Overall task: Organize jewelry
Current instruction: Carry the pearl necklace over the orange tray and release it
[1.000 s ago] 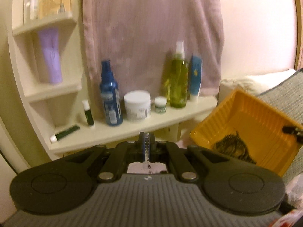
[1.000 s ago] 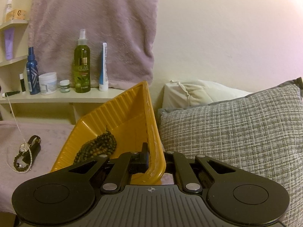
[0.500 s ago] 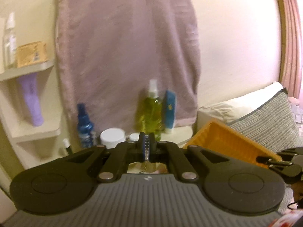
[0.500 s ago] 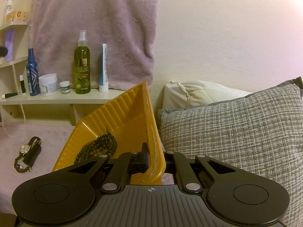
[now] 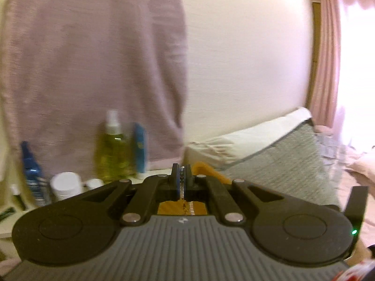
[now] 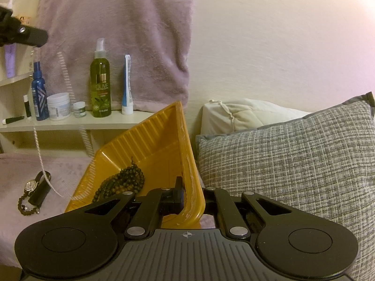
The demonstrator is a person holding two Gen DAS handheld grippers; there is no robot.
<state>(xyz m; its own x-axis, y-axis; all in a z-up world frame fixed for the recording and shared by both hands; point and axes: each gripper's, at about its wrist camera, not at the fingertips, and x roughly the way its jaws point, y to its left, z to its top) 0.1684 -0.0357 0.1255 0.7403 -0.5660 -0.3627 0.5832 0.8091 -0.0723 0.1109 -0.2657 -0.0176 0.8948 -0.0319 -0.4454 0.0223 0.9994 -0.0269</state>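
My left gripper (image 5: 181, 179) is shut on a thin silver chain (image 5: 187, 207) that hangs under it. In the right wrist view the left gripper (image 6: 35, 38) is high at the upper left. The chain (image 6: 38, 147) drops from it in a long blurred loop that reaches the left edge of the yellow tray (image 6: 150, 145). My right gripper (image 6: 189, 196) is shut on the tray's near right rim and holds the tray tilted. A dark bead necklace (image 6: 124, 182) lies in the tray. A wristwatch (image 6: 31, 186) and a bead bracelet (image 6: 25, 207) lie on the pink blanket to the left.
A shelf (image 6: 70, 123) behind the tray carries a green spray bottle (image 6: 100, 86), a blue bottle (image 6: 38, 93), jars and tubes. A mauve towel (image 6: 121, 35) hangs above it. A grey checked pillow (image 6: 293, 164) and a white pillow (image 6: 239, 114) lie right of the tray.
My left gripper has risen and swung right toward the tray, lifting the chain off the blanket. The right gripper and the tilted tray have stayed put.
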